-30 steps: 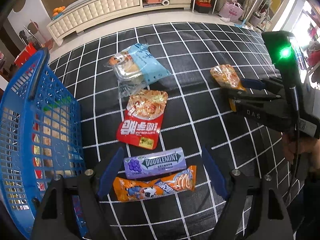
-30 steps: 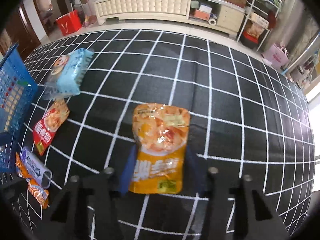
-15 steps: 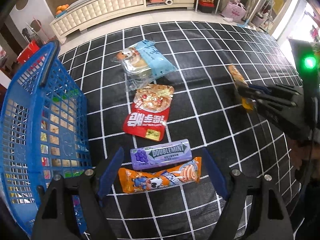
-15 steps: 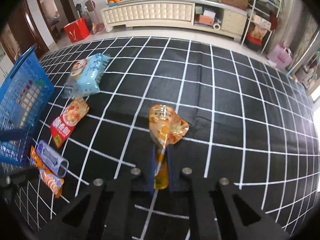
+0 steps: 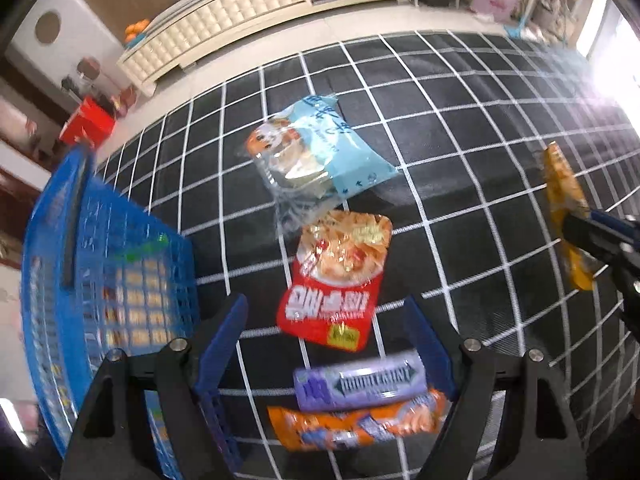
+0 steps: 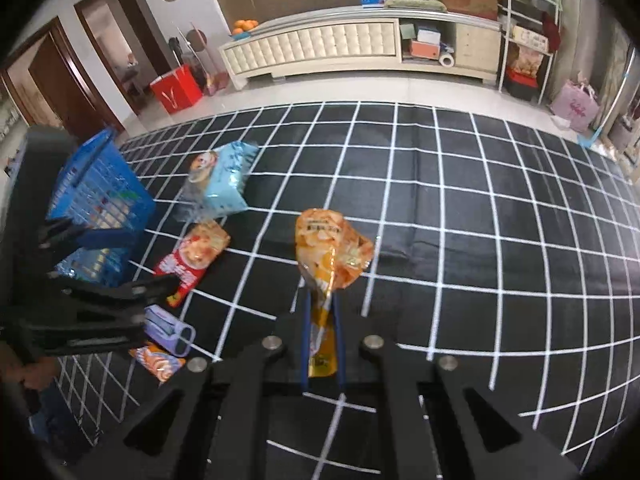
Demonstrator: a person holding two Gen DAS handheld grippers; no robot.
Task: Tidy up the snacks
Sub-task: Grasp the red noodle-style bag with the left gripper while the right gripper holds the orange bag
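My right gripper (image 6: 322,304) is shut on the lower end of an orange snack pouch (image 6: 332,248), which stands up crumpled above the black grid cloth (image 6: 480,200). The left wrist view shows that pouch (image 5: 564,200) edge-on at the far right. My left gripper (image 5: 324,308) hangs open over the bottom of a red snack pack (image 5: 336,280), holding nothing. A purple gum pack (image 5: 360,380) and an orange wrapped bar (image 5: 352,424) lie just below it. Farther up lies a light blue pack (image 5: 320,148). A blue basket (image 5: 52,280) stands to the left.
A cream cabinet (image 6: 320,48) runs along the far wall, with a red bag (image 6: 176,88) to its left and a white shelf (image 6: 524,40) to its right. The cloth's right half holds no snacks. A hand (image 6: 32,372) grips the left tool.
The right gripper's jaws closed on the orange pouch and raised it off the cloth, folding it upright. The left gripper slid from over the gum pack toward the red pack.
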